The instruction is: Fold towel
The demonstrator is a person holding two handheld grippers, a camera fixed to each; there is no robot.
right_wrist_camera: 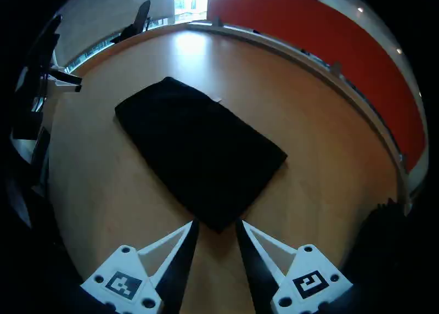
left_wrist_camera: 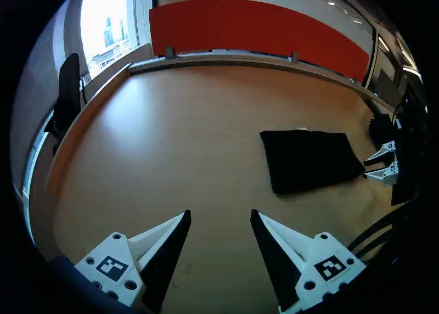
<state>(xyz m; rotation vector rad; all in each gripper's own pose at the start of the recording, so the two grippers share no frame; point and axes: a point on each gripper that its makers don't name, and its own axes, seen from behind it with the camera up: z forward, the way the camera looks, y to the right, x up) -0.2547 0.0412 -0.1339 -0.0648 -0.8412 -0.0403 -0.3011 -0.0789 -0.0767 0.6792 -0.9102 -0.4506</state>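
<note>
Our right gripper [right_wrist_camera: 217, 225], jaws parted and empty, sits at the near corner of the black towel [right_wrist_camera: 200, 155] lying flat mid-frame, so we should pinch that corner low against the wooden desk [right_wrist_camera: 329, 149], while our left gripper [left_wrist_camera: 219, 214] hangs wide open, empty, well apart.

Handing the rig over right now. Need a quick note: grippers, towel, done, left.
Left gripper: open, over bare table, apart from the towel.
Right gripper: open, tips at the near corner of the towel, gripping nothing.
Towel: black, lying flat as a rectangle on the table.
Done: cannot tell whether any fold has been made.
Left: probably grip that corner and fold.
</note>
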